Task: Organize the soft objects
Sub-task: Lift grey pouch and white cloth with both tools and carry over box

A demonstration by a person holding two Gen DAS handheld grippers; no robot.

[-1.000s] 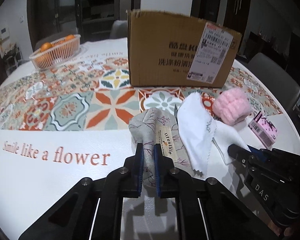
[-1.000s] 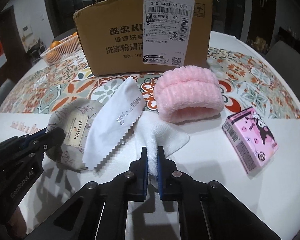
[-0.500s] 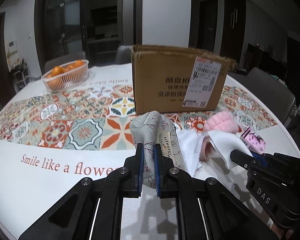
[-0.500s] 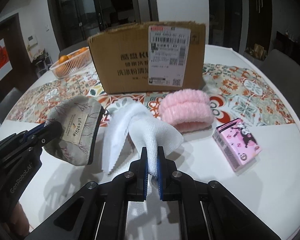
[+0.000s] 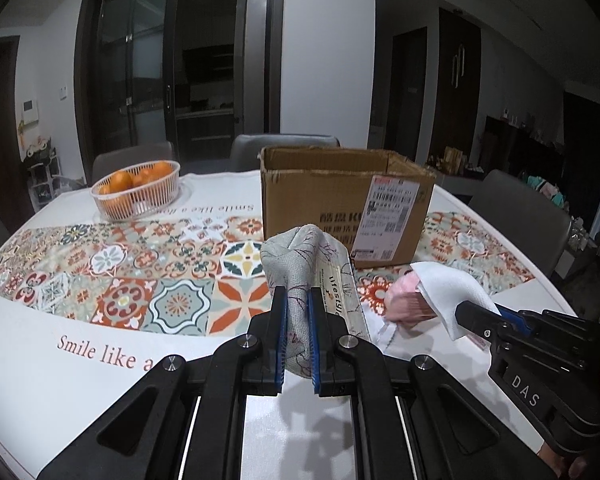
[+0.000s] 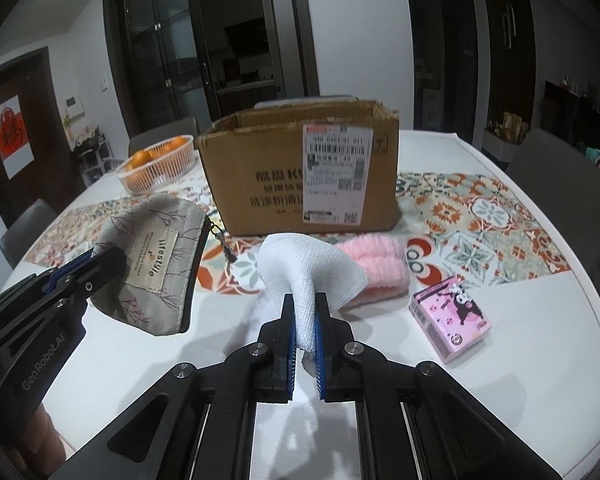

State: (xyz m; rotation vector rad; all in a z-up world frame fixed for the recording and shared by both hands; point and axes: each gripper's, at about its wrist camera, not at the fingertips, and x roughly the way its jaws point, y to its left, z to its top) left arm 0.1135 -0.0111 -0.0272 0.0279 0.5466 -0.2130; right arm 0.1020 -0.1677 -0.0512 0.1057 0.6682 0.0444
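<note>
Since both items hang clear of the table for transfer, the left gripper (image 5: 297, 312) pinches the grey pouch (image 5: 300, 256) and the right gripper (image 6: 305, 320) pinches the white cloth (image 6: 304, 268), both just before the cardboard box (image 6: 300, 176).

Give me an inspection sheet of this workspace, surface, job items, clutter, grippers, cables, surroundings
Surface: table, white with a patterned tile runner.
Job's things: grey fabric pouch and white cloth both lifted; pink fluffy band on the table; open cardboard box behind.
Clutter: pink carton; basket of oranges.
Grippers: left hand-held gripper shut on the pouch; right hand-held gripper shut on the cloth.
Cables: nothing seen.
Surroundings: grey chairs, dark room.
</note>
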